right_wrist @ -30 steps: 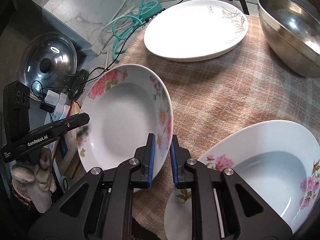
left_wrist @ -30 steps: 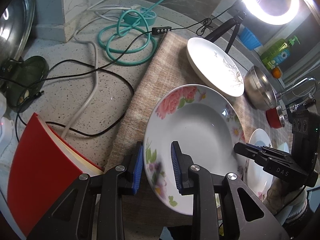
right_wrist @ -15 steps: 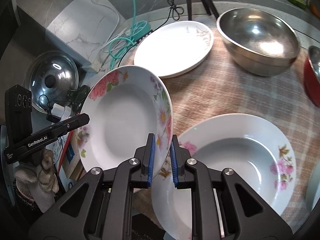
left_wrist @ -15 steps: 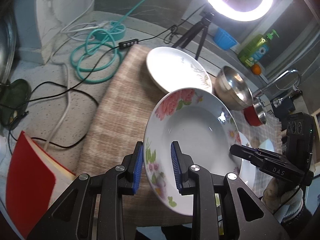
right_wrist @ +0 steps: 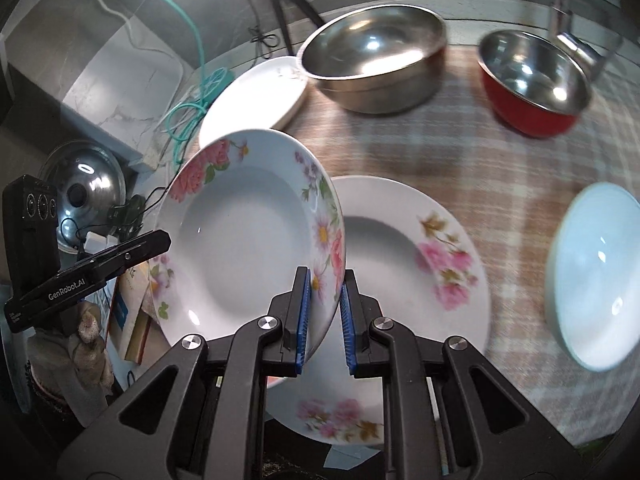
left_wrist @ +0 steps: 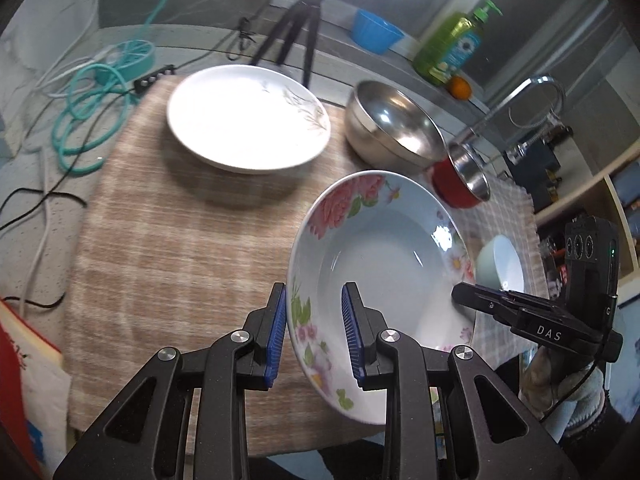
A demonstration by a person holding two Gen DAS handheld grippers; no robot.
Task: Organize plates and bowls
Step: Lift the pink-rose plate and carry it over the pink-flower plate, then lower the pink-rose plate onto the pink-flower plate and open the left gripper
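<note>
A deep floral plate (left_wrist: 380,264) (right_wrist: 240,240) hangs tilted above the checked cloth (left_wrist: 168,240), carried by both grippers. My left gripper (left_wrist: 314,320) is shut on its left rim. My right gripper (right_wrist: 324,312) is shut on its right rim. Just beyond that rim a second floral plate (right_wrist: 408,264) lies flat on the cloth, partly overlapped by the held plate. A white plate (left_wrist: 248,116) sits at the back left. A large steel bowl (left_wrist: 394,128), a red bowl (left_wrist: 460,184) and a pale bowl (right_wrist: 592,272) stand to the right.
A teal cable (left_wrist: 88,120) and black wires lie on the counter left of the cloth. A tripod (left_wrist: 296,32), a blue cup (left_wrist: 376,32) and a green soap bottle (left_wrist: 452,48) stand behind; a faucet (left_wrist: 532,88) at right. A red book (left_wrist: 16,380) and a pot lid (right_wrist: 84,184) lie at left.
Both grippers have carried the floral plate to the right and slightly up. It now overlaps the second floral plate, and the bowls on the right have come into view.
</note>
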